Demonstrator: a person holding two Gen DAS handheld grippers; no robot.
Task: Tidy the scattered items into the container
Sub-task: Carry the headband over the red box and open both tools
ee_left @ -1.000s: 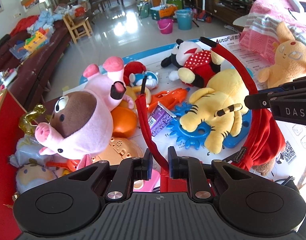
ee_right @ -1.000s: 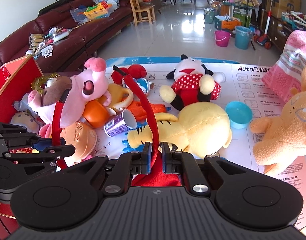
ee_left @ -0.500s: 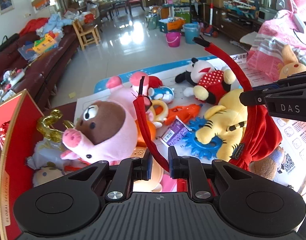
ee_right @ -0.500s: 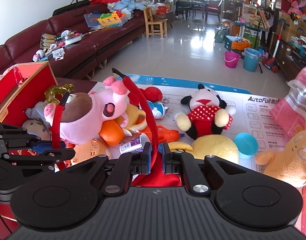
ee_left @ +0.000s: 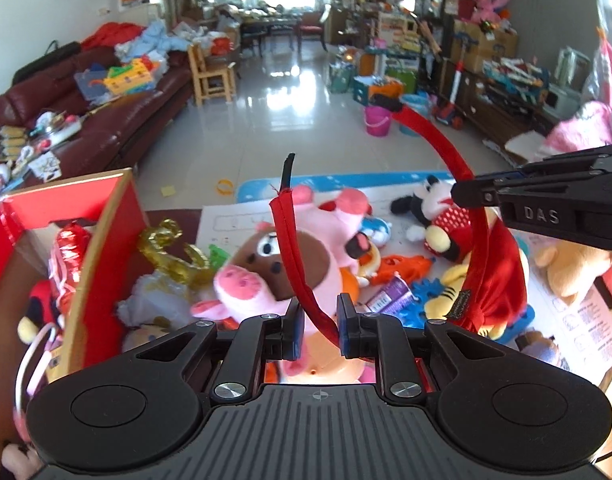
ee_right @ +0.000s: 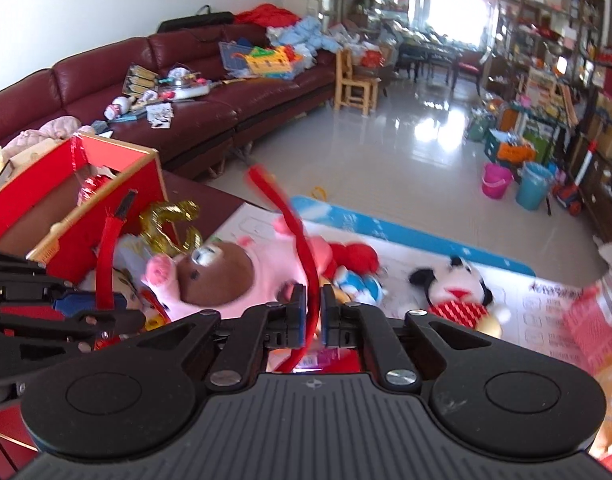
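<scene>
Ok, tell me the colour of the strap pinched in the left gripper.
Red, with a black tip; the strap shows best in the left wrist view.

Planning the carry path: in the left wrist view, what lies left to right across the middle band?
Red box → gold balloon → pink pig plush → mouse plush in red dress → right hand-held gripper.

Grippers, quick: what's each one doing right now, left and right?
Left gripper: shut on one red strap of the red bag.
Right gripper: shut on the other red strap.
</scene>
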